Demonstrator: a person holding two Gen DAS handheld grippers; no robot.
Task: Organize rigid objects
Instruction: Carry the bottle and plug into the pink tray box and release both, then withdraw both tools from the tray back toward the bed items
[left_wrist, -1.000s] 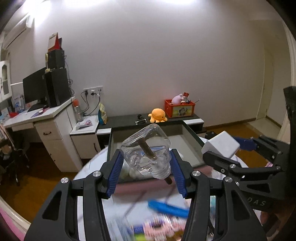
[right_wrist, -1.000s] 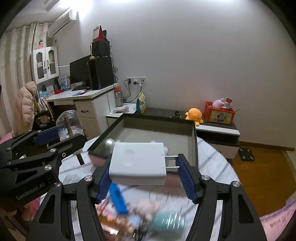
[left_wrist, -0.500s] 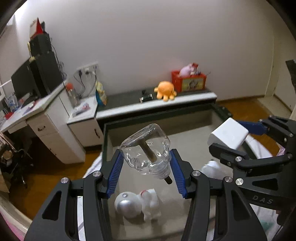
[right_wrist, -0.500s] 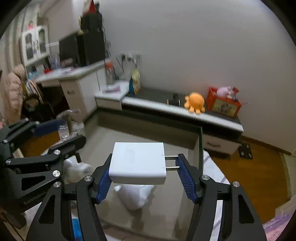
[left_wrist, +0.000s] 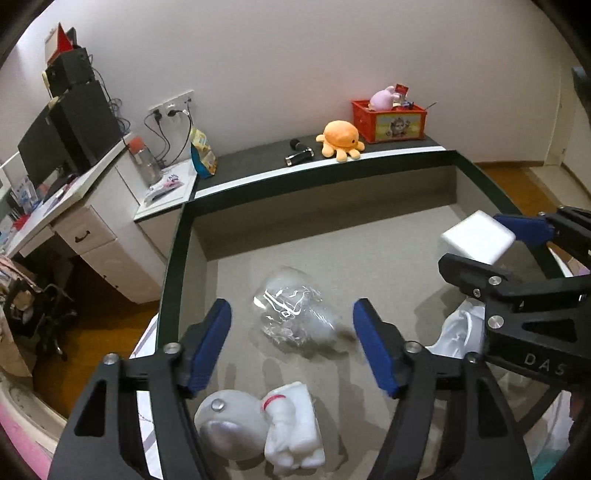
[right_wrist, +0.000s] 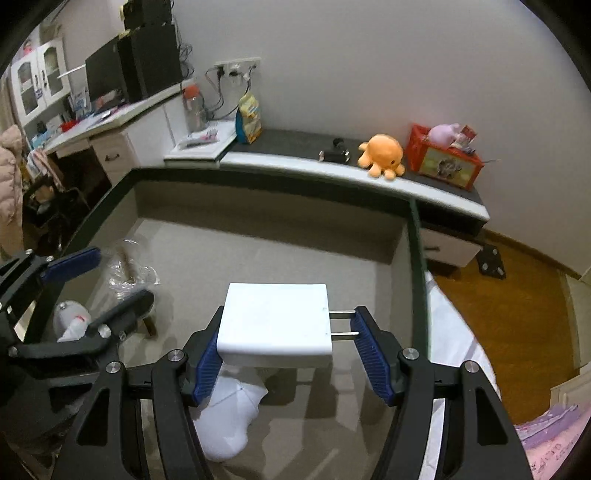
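Note:
My left gripper (left_wrist: 291, 341) is open over a grey storage box (left_wrist: 369, 254) with dark rims. A clear plastic bottle (left_wrist: 291, 314) with a stick inside is blurred between and below its fingers, free of them. My right gripper (right_wrist: 288, 350) is shut on a white plug adapter (right_wrist: 275, 325) with two metal prongs, held above the box floor; it also shows in the left wrist view (left_wrist: 476, 240). A white and silver astronaut figure (left_wrist: 266, 432) lies in the box near my left gripper. A white soft item (right_wrist: 229, 417) lies under the adapter.
The box wall (right_wrist: 415, 258) rises at the right. Behind the box runs a low shelf (left_wrist: 332, 162) with an orange plush octopus (left_wrist: 341, 140) and a red crate (left_wrist: 389, 120). A white desk (left_wrist: 74, 206) with monitors stands at the left. Wood floor (right_wrist: 517, 314) lies to the right.
My left gripper has opened and let go of the clear bottle, which has dropped toward the box floor. Both grippers have moved further over the box. The right still holds the adapter.

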